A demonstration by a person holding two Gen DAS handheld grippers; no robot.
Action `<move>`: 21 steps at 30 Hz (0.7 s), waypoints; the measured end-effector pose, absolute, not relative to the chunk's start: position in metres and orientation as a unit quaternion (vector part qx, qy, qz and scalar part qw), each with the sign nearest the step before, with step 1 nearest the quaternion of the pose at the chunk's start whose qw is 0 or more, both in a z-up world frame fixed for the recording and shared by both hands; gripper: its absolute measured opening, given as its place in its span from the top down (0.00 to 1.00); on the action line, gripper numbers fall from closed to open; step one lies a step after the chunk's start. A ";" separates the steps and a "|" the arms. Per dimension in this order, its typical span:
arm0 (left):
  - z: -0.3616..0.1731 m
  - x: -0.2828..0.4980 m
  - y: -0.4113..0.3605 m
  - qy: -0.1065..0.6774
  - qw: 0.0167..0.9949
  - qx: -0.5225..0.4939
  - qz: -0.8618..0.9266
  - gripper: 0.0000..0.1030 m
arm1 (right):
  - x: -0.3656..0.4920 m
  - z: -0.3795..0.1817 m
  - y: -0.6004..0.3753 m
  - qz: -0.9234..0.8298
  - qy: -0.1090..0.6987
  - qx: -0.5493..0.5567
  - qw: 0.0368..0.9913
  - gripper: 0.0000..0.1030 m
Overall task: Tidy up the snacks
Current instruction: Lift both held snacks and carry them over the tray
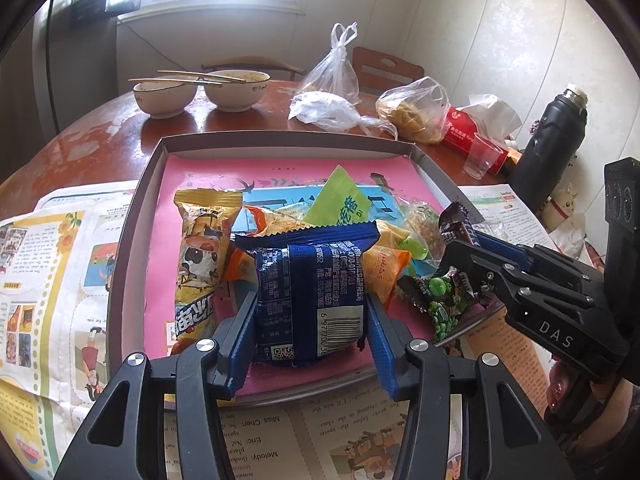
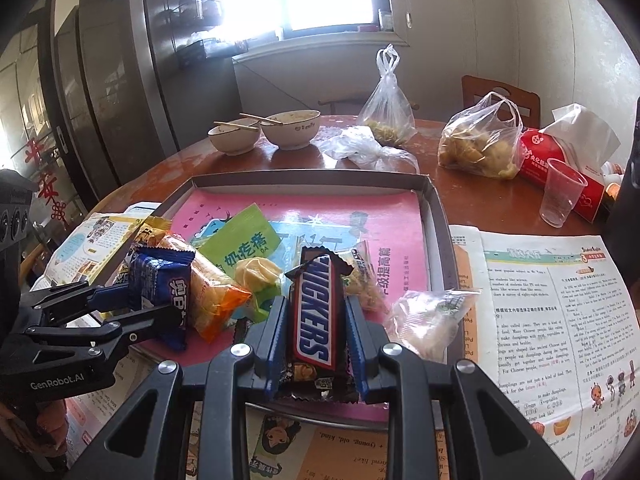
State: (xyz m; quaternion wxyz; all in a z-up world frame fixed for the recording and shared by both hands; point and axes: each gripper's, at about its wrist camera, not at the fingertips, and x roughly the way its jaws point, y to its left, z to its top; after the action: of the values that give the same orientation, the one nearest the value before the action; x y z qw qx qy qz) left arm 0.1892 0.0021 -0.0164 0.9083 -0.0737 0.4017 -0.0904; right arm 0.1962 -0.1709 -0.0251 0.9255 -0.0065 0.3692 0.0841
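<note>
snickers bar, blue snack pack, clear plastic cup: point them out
Snickers bar (image 2: 314,312), right wrist view, on the logo.
blue snack pack (image 1: 310,292), left wrist view, wrapper's back seam.
clear plastic cup (image 2: 562,194), right wrist view, its side wall.

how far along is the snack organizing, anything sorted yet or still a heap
Nothing looks sorted yet: the snacks lie in a loose heap in the tray. In hand: the left tongs are shut on the blue packet, the right tongs on the Snickers bar. Left: the green sachet, orange pack, yellow pack and the clear bag off the tray.
</note>
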 end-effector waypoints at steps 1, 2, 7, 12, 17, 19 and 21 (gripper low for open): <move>-0.016 0.189 0.002 0.402 0.908 -0.074 -0.090 0.49 | 0.196 -0.024 -0.172 0.082 0.367 -0.003 0.927 0.72; -0.016 0.189 0.002 0.402 0.908 -0.075 -0.090 0.49 | 0.196 -0.023 -0.172 0.081 0.364 0.000 0.928 0.72; -0.016 0.187 0.001 0.404 0.908 -0.072 -0.089 0.49 | 0.202 -0.020 -0.172 0.081 0.362 -0.001 0.929 0.72; -0.016 0.186 -0.001 0.405 0.907 -0.071 -0.090 0.49 | 0.203 -0.025 -0.170 0.081 0.369 -0.002 0.926 0.72; -0.015 0.186 0.000 0.404 0.907 -0.073 -0.088 0.49 | 0.200 -0.025 -0.173 0.081 0.371 0.003 0.925 0.72; -0.015 0.187 0.000 0.405 0.907 -0.073 -0.087 0.49 | 0.198 -0.024 -0.173 0.080 0.372 0.002 0.925 0.70; -0.015 0.186 0.000 0.405 0.908 -0.073 -0.085 0.49 | 0.196 -0.023 -0.174 0.082 0.369 0.002 0.926 0.67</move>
State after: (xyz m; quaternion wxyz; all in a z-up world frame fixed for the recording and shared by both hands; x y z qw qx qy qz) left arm 0.1862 0.0003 -0.0148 0.9077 -0.0728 0.4045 -0.0848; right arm 0.1961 -0.1739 -0.0230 0.9256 0.0023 0.3695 0.0818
